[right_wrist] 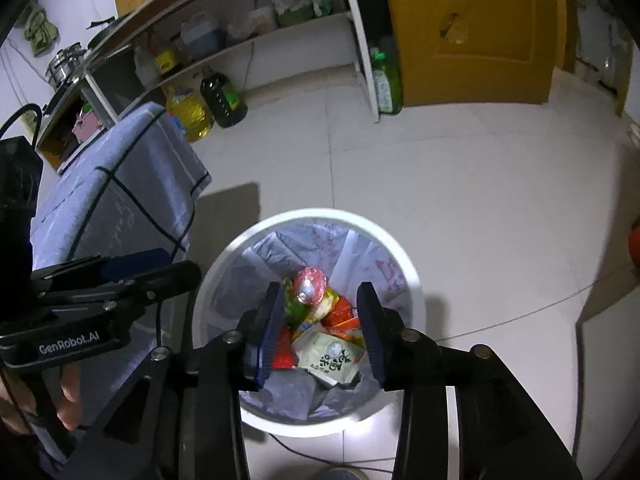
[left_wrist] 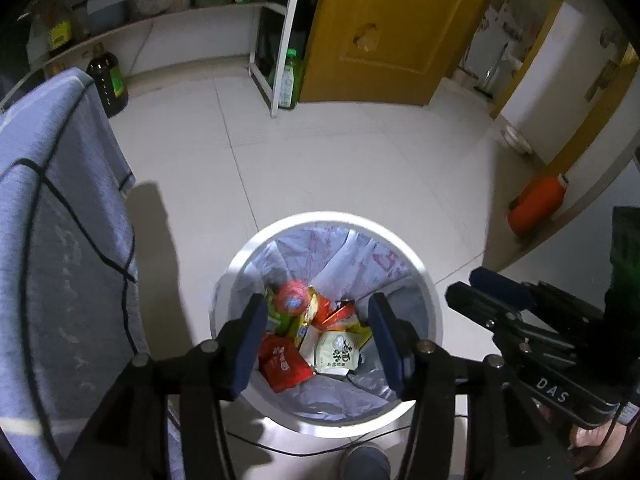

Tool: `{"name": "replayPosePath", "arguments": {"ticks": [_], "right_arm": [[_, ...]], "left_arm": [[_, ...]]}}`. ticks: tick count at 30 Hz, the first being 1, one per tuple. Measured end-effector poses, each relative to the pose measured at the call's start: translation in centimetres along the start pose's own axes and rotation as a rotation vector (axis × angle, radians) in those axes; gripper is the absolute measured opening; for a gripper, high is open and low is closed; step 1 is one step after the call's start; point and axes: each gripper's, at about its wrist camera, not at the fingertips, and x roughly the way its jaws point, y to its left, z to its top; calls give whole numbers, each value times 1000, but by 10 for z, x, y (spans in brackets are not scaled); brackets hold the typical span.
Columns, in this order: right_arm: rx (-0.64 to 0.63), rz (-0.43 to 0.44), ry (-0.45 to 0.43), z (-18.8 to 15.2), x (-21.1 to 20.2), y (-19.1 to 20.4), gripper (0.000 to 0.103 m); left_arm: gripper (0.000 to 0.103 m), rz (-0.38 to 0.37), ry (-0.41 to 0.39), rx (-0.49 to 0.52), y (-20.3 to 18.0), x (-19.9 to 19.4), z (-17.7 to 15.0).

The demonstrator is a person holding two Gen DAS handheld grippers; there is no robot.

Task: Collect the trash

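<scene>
Both grippers are hovering above the white trash bin [left_wrist: 434, 320], which is standing on the pale tiled floor [left_wrist: 360, 152]. The left gripper [left_wrist: 318, 344] is holding its 2 jaws wide apart with nothing between them, and the right gripper [right_wrist: 322, 332] is doing the same. Down in the lined bin, wrappers are lying in a heap: a red packet [left_wrist: 282, 364] at 7 o'clock, a pale green packet [right_wrist: 332, 360] at 5 o'clock (printed with dark characters), and a round red-pink one [left_wrist: 292, 298] at 11 o'clock. A blue cloth [left_wrist: 52, 240] is draping something at 9 o'clock of the bin.
</scene>
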Motion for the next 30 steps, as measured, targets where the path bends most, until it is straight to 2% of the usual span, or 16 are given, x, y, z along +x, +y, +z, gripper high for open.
{"name": "replayPosePath", "arguments": {"ticks": [11, 17, 23, 30], "right_arm": [[4, -34, -177, -25, -96, 35, 39], [-12, -68, -226, -61, -138, 61, 39], [-69, -147, -274, -104, -174, 88, 39], [-133, -183, -336, -151, -208, 125, 39]], "left_arm": [[60, -25, -172, 34, -17, -94, -35], [61, -21, -261, 68, -27, -147, -72], [62, 12, -332, 105, -33, -189, -119], [62, 65, -367, 137, -33, -219, -165]]}}
